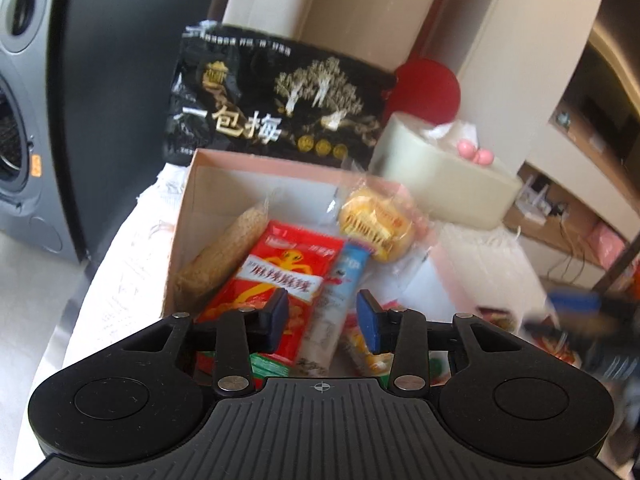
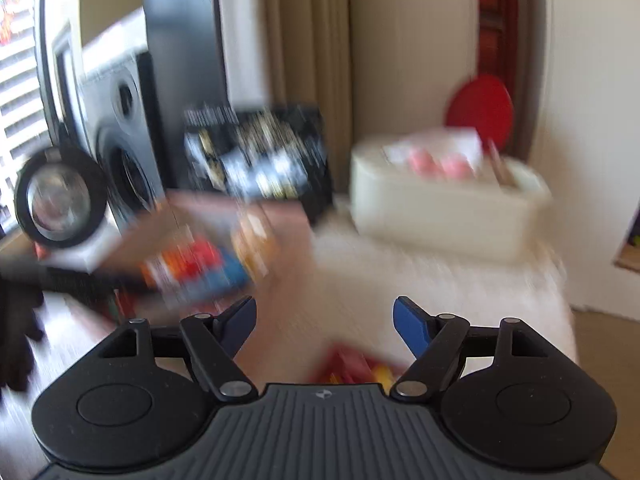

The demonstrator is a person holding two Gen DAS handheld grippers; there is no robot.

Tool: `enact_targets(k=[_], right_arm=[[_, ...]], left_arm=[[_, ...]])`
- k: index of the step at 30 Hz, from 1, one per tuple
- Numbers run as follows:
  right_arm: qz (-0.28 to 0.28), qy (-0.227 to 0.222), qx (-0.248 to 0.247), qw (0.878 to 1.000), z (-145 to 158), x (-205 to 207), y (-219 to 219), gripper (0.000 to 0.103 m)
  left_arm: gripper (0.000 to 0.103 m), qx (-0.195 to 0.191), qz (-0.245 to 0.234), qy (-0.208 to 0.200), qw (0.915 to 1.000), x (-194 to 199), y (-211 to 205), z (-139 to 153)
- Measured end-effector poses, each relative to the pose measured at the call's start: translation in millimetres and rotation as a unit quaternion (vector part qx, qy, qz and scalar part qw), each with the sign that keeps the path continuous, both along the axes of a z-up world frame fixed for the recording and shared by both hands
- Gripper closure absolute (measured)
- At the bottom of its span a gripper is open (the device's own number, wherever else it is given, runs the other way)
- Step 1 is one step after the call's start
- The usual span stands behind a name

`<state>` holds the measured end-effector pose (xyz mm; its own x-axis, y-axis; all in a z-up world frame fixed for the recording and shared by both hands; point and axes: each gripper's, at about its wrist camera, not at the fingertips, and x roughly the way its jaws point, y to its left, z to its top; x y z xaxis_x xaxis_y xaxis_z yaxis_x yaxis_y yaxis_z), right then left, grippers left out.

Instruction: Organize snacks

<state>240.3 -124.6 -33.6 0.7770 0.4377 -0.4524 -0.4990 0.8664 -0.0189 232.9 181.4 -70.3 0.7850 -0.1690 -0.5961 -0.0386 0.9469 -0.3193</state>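
Cardboard box (image 1: 192,216) lying at left holding a red packet (image 1: 280,276) and a round yellow cake (image 1: 376,226), left gripper (image 1: 323,314) hovering part-open and empty over them, right gripper (image 2: 325,322) further right gaping wide, gripping nothing.

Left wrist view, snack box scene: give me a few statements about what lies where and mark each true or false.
1. The red spicy snack packet lies inside the cardboard box. True.
2. The black plum bag lies flat in the box. False: it stands behind the box.
3. The left gripper is clamped on the red packet. False: its pads stand apart above the snacks.
4. A round yellow wrapped pastry sits at the box's right side. True.
5. The right gripper holds a snack. False: nothing is between its fingers.
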Motion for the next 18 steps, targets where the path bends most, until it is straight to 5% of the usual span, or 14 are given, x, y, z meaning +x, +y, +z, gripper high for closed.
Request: enact_targets(k=[5,10,13,18], right_arm=[[-0.034,0.089,0.05,0.994,-40,13,-29,0.027],[-0.028,0.096,0.127,0.987,-58,21,-29,0.013],[-0.029,0.071,0.075,0.994,-60,22,-10,0.011],[-0.017,0.017,-0.009,1.0,-60,-4,-1,0.039]], left_arm=[[0.061,0.018,-0.018,-0.066,0.9975,-40,-34,21],[0.061,0.011,-0.051,-0.04,0.9978,-79,-67,4],[0.061,0.001,-0.048,0.008,0.9988,-94,-75,-18],[0.061,-0.018,-0.028,0.047,0.9983,-108,-68,-40]])
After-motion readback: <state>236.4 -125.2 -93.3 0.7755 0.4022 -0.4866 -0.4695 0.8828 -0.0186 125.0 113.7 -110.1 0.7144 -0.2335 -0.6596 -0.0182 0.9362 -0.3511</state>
